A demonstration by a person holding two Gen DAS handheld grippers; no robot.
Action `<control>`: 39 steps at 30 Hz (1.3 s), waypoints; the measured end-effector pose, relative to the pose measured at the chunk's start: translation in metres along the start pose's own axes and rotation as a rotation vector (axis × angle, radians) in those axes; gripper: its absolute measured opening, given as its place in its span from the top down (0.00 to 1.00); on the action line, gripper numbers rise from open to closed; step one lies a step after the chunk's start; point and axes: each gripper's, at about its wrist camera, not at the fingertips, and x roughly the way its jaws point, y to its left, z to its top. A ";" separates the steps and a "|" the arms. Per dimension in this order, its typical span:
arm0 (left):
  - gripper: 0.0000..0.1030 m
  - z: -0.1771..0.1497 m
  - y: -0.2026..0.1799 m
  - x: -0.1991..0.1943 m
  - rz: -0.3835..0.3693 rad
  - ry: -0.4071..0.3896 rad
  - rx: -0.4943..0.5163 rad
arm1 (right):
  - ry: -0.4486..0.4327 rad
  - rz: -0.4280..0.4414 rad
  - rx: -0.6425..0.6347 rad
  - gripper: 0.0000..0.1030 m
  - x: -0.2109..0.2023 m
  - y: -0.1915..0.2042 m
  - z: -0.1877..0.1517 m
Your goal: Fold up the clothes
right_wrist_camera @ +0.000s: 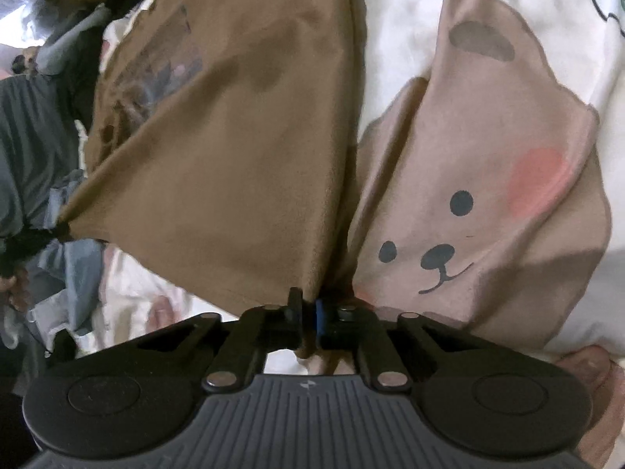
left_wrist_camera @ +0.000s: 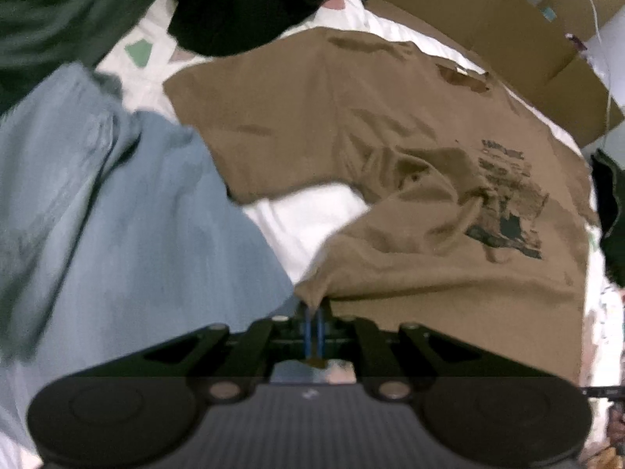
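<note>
A brown T-shirt (left_wrist_camera: 410,148) with a dark chest print lies spread on a white bed sheet (left_wrist_camera: 312,215). My left gripper (left_wrist_camera: 314,308) is shut on a bottom corner of the brown T-shirt and pulls the cloth up into a peak. In the right wrist view my right gripper (right_wrist_camera: 308,308) is shut on another corner of the same brown T-shirt (right_wrist_camera: 234,156), which stretches taut away from it. The left gripper (right_wrist_camera: 35,242) shows far left there, holding the other corner.
A light blue garment (left_wrist_camera: 97,215) lies left of the shirt, with dark green and black clothes (left_wrist_camera: 242,4) behind it. Cardboard boxes (left_wrist_camera: 508,47) stand along the far side of the bed. A bear-print duvet (right_wrist_camera: 488,195) lies right of the shirt.
</note>
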 end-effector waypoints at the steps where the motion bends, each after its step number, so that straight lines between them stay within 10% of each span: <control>1: 0.97 -0.006 0.001 -0.004 -0.014 0.010 -0.016 | -0.002 -0.003 -0.017 0.97 -0.007 0.003 0.000; 20: 0.98 -0.095 -0.026 -0.031 -0.234 0.172 -0.207 | 0.063 -0.235 -0.240 0.97 -0.127 0.032 0.019; 39: 0.87 -0.133 -0.010 0.008 -0.124 0.171 -0.193 | 0.088 -0.342 -0.199 0.97 -0.095 -0.005 0.021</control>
